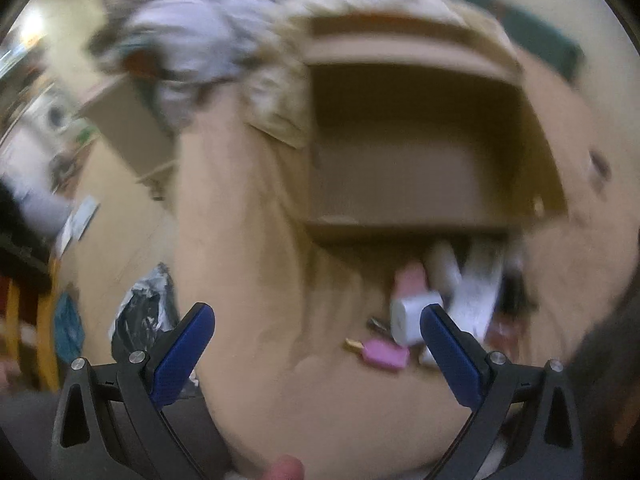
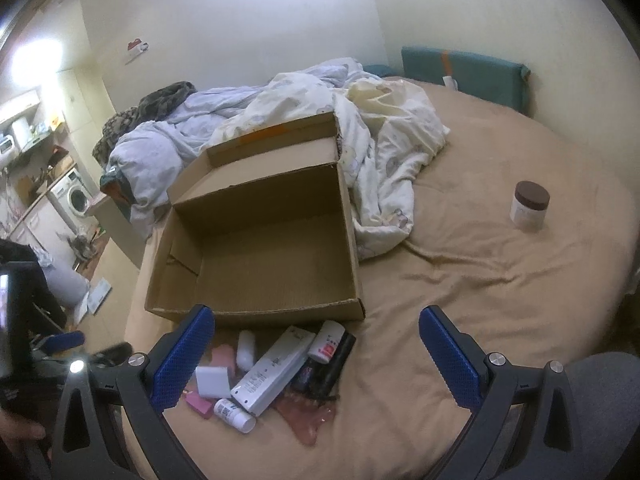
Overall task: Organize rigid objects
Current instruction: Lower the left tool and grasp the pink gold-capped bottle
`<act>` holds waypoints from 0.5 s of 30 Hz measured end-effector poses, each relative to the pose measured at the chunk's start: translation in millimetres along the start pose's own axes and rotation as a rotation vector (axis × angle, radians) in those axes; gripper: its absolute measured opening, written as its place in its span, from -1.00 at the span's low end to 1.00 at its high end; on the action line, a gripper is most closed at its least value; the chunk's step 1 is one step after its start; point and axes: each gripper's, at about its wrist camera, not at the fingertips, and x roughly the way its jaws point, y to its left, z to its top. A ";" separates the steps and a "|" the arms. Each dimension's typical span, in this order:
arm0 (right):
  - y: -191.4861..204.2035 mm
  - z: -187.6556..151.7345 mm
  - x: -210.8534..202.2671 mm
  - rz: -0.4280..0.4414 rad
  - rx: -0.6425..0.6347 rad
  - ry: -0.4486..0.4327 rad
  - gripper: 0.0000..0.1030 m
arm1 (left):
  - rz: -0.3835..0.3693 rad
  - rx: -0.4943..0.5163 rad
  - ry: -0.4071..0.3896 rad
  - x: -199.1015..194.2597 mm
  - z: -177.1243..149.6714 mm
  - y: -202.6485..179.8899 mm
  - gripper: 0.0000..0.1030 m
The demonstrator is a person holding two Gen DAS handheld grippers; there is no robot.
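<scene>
Bed with tan sheet (image 2: pixel 460 280) fills both views. Open cardboard box (image 2: pixel 256 248) sits on it, empty, beside a rumpled duvet (image 2: pixel 360 132). Small items heaped just in front of the box: long white box (image 2: pixel 274 368), white block (image 2: pixel 213 382), white bottle (image 2: pixel 234 414), pink piece (image 1: pixel 386 354). Brown-lidded jar (image 2: pixel 529 205) stands well apart. My left gripper (image 1: pixel 318 320) spread wide, holding nothing; view blurred. My right gripper (image 2: pixel 316 320) likewise wide, empty.
</scene>
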 end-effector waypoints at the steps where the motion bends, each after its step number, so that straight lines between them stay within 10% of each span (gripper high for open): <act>1: -1.4 -0.3 -0.2 0.002 0.007 0.001 1.00 | -0.014 0.053 0.043 7.5 1.9 -7.6 0.99; 9: -9.4 4.6 1.1 0.023 0.058 0.021 1.00 | -0.060 0.244 0.345 89.4 -8.7 -36.0 0.81; 15: -14.5 4.7 5.6 0.042 0.085 0.049 1.00 | -0.110 0.275 0.401 117.6 -11.3 -47.0 0.78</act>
